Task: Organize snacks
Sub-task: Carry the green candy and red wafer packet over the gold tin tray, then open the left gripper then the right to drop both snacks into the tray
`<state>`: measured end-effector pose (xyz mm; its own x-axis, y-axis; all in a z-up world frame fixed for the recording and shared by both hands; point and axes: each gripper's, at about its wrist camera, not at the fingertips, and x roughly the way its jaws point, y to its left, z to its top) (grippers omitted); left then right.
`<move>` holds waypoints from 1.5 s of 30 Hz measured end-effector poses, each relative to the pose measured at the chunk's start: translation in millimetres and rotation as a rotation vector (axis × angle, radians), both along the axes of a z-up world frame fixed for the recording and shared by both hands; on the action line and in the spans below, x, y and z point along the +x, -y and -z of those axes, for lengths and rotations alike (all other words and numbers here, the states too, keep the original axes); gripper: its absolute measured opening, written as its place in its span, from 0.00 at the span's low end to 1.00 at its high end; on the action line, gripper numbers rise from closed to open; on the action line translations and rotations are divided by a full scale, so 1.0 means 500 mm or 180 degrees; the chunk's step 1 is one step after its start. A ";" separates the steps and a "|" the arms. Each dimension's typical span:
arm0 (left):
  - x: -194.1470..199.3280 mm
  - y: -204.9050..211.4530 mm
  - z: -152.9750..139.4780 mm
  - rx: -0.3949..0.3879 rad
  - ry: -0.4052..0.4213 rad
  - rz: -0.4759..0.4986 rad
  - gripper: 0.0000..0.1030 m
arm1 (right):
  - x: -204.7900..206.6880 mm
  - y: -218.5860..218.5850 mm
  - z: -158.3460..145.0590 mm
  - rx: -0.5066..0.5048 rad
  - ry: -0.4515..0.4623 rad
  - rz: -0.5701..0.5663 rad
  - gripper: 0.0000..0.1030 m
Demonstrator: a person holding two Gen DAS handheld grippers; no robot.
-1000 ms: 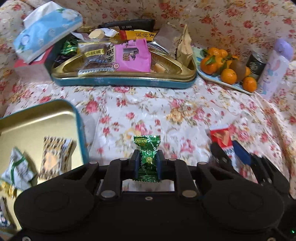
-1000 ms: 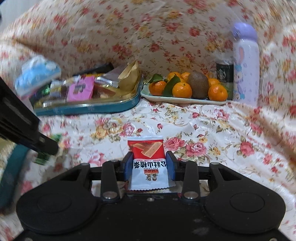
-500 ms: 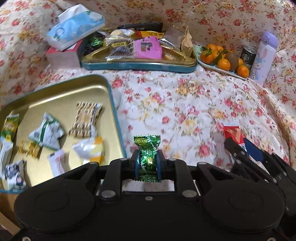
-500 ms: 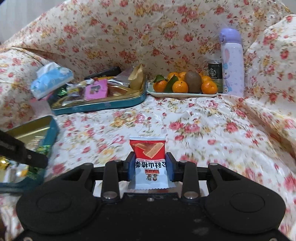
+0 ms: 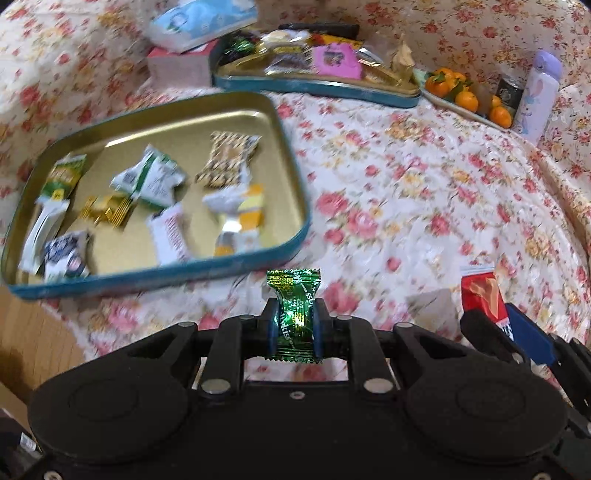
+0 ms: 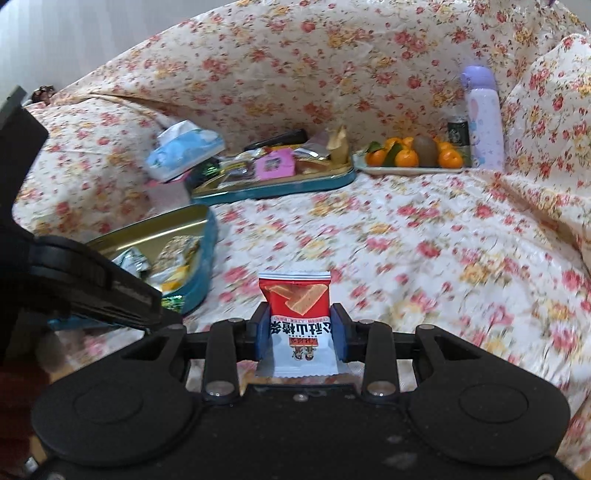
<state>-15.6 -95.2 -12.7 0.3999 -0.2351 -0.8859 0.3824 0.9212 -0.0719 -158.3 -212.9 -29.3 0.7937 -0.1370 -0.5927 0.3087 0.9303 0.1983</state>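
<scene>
My left gripper [image 5: 294, 325] is shut on a green foil candy [image 5: 295, 306] and holds it above the floral cloth, just off the near right corner of the near gold tin tray [image 5: 295, 236], which holds several wrapped snacks. My right gripper [image 6: 300, 332] is shut on a red and white snack packet [image 6: 295, 317]. That packet also shows at the right in the left wrist view [image 5: 480, 291]. The left gripper's body [image 6: 92, 280] crosses the left of the right wrist view, in front of the near tray [image 6: 207, 251].
A second tin tray [image 5: 314, 86] piled with snacks sits at the back. A tissue pack [image 5: 203, 18] lies on a pink box to its left. A plate of oranges [image 5: 465, 99], a dark can [image 5: 511, 88] and a lilac bottle [image 5: 537, 96] stand at the back right.
Both grippers have pulled back and up with their snacks still held. The left view has swung left, so the near tray now shows whole.
</scene>
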 end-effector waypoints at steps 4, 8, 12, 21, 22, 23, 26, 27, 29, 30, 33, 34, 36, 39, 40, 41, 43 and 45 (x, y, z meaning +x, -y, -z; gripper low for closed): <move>-0.010 -0.032 0.013 0.0028 -0.0067 -0.0081 0.23 | -0.016 -0.033 0.005 0.0032 -0.0091 -0.0115 0.35; -0.016 -0.067 0.017 0.0059 -0.0080 -0.0174 0.23 | -0.022 -0.064 0.010 0.0058 -0.0198 -0.0269 0.35; -0.016 -0.104 0.007 0.0070 -0.0032 -0.0280 0.23 | -0.021 -0.101 0.008 0.0049 -0.0268 -0.0489 0.35; 0.046 -0.187 -0.054 -0.0013 0.0263 -0.0573 0.23 | 0.034 -0.154 -0.025 0.0082 -0.0162 -0.0824 0.35; 0.058 -0.193 -0.059 -0.0009 0.0306 -0.0607 0.23 | 0.044 -0.157 -0.030 0.0080 -0.0142 -0.0842 0.35; 0.075 -0.198 -0.064 -0.0001 0.0350 -0.0654 0.23 | 0.056 -0.160 -0.035 0.0074 -0.0117 -0.0861 0.35; 0.118 -0.210 -0.071 0.0020 0.0447 -0.0740 0.23 | 0.087 -0.170 -0.052 0.0015 -0.0035 -0.0924 0.35; 0.134 -0.212 -0.074 0.0025 0.0487 -0.0781 0.23 | 0.101 -0.172 -0.057 -0.0013 -0.0008 -0.0943 0.35; 0.165 -0.215 -0.076 0.0056 0.0539 -0.0826 0.23 | 0.128 -0.177 -0.069 -0.0060 0.0048 -0.0969 0.35; 0.184 -0.217 -0.076 0.0057 0.0560 -0.0878 0.24 | 0.143 -0.179 -0.074 -0.0075 0.0071 -0.0976 0.35; 0.233 -0.222 -0.069 0.0093 0.0588 -0.0978 0.24 | 0.192 -0.185 -0.084 -0.0107 0.0130 -0.1004 0.35; 0.247 -0.221 -0.064 0.0125 0.0581 -0.0999 0.24 | 0.207 -0.187 -0.086 -0.0123 0.0145 -0.1012 0.35; 0.278 -0.221 -0.052 0.0187 0.0555 -0.1029 0.24 | 0.242 -0.193 -0.088 -0.0147 0.0154 -0.1035 0.35; 0.311 -0.221 -0.035 0.0254 0.0536 -0.1039 0.24 | 0.286 -0.203 -0.086 -0.0187 0.0148 -0.1061 0.35; 0.321 -0.222 -0.030 0.0266 0.0528 -0.1041 0.24 | 0.300 -0.206 -0.085 -0.0206 0.0144 -0.1063 0.35; 0.328 -0.222 -0.025 0.0271 0.0520 -0.1037 0.24 | 0.312 -0.208 -0.083 -0.0217 0.0138 -0.1065 0.35; 0.342 -0.223 -0.016 0.0288 0.0500 -0.1027 0.24 | 0.335 -0.207 -0.079 -0.0223 0.0122 -0.1065 0.35; 0.353 -0.225 -0.010 0.0275 0.0492 -0.1039 0.25 | 0.356 -0.206 -0.073 -0.0232 0.0095 -0.1059 0.35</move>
